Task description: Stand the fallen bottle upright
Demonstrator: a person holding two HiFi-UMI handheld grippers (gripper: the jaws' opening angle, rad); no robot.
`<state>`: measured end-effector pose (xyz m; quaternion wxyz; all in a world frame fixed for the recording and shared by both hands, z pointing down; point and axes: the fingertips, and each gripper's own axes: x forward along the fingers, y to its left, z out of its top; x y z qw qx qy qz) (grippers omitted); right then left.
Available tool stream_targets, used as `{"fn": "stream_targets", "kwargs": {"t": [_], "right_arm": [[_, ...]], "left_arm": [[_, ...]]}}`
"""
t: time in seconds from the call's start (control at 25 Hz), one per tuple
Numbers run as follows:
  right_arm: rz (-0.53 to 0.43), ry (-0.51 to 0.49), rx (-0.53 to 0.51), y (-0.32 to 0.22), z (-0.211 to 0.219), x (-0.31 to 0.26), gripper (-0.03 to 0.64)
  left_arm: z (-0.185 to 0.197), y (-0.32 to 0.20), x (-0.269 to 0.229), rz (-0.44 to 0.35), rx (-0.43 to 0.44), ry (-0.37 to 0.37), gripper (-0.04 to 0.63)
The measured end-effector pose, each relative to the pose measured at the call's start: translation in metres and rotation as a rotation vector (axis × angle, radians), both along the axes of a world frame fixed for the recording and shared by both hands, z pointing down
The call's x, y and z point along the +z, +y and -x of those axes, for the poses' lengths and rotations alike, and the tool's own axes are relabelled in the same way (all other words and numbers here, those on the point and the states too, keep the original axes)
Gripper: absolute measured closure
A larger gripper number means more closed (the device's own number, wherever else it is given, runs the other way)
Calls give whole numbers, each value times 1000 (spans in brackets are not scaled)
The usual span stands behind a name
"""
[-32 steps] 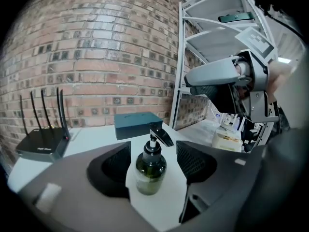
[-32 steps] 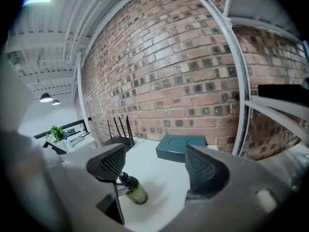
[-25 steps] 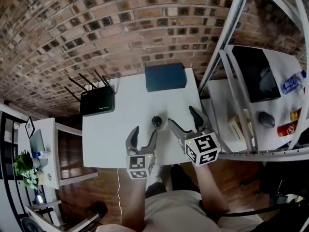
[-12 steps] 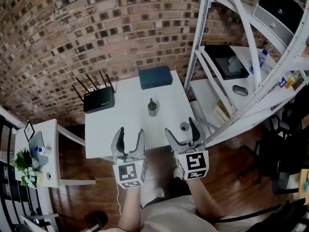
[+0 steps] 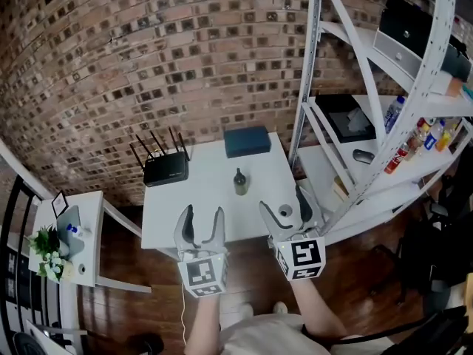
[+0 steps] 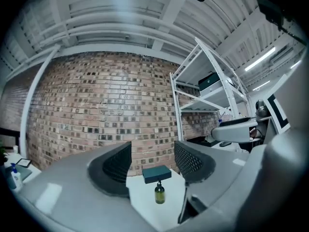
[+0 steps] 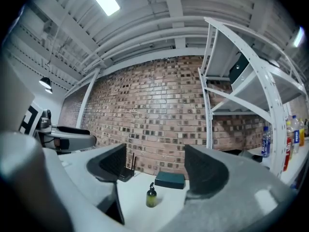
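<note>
A small olive-green bottle [image 5: 240,182] with a dark cap stands upright on the white table [image 5: 188,202], in front of a teal box [image 5: 247,141]. Both grippers hang level in front of the table's near edge, well short of the bottle. My left gripper [image 5: 203,214] is open and empty. So is my right gripper [image 5: 281,202], open with nothing between its fingers. The left gripper view has the bottle [image 6: 159,193] and box [image 6: 157,173] far off between the jaws. The right gripper view also shows the bottle [image 7: 151,196] standing apart.
A black router [image 5: 165,170] with antennas sits at the table's back left. A small round grey object [image 5: 284,213] lies near the front right corner. A white metal shelf rack [image 5: 347,161] with bottles stands to the right. A small side table with a plant [image 5: 52,242] is at the left.
Both grippers have drawn back from over the table and risen to just off its near edge. The left jaws stand a little narrower. The bottle has stayed upright in place.
</note>
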<state>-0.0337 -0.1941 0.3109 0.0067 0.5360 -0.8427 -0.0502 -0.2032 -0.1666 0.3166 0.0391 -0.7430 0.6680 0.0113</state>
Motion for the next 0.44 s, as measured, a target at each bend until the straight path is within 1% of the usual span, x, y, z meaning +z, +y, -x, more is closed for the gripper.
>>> {"fn": "stream_targets", "kwargs": {"t": [0.2, 0.44], "right_arm": [[37, -16, 17, 6, -15, 13, 252], [22, -17, 10, 11, -23, 7, 252]], "left_arm": [[-15, 8, -2, 0, 14, -10, 304], [-23, 14, 4, 32, 5, -12, 304]]}}
